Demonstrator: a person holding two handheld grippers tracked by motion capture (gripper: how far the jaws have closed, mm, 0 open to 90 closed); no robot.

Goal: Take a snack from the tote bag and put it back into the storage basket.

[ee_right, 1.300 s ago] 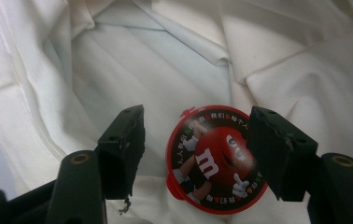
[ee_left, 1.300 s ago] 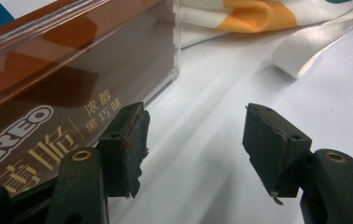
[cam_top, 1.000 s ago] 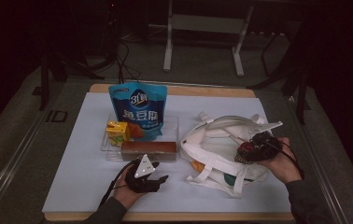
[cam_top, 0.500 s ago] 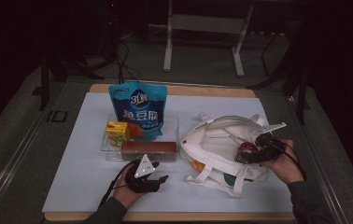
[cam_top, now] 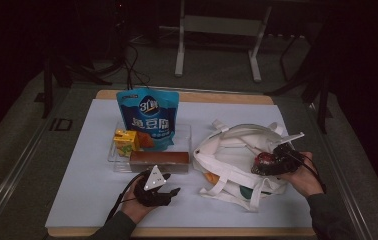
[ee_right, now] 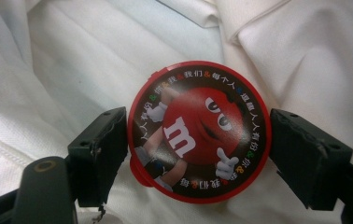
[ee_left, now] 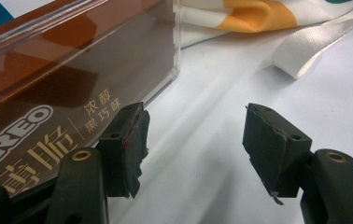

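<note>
A round red M&M's tin [ee_right: 198, 130] lies lid-up on the white cloth of the tote bag [ee_right: 72, 56]. My right gripper [ee_right: 198, 140] has just been opening; the tin sits between its pads, which flank the rim without pressing. From above, the right gripper [cam_top: 262, 167] is over the bag [cam_top: 227, 150] with the tin [cam_top: 264, 160] at its tip. My left gripper [ee_left: 193, 135] rests open on the white table sheet with nothing between its jaws. One jaw is beside the brown Oreo box [ee_left: 72, 70]. In the high view the left gripper [cam_top: 172, 191] lies just in front of that box [cam_top: 159, 160].
A blue snack pouch [cam_top: 148, 117] stands behind a yellow juice carton [cam_top: 125, 141] in a clear tray [cam_top: 114, 159]. A bag strap [ee_left: 305, 51] lies near the left gripper. Metal stand legs [cam_top: 179, 45] are beyond the table's far edge.
The right gripper has shifted slightly left over the bag with the tin at its tip. The left hand has stayed put.
</note>
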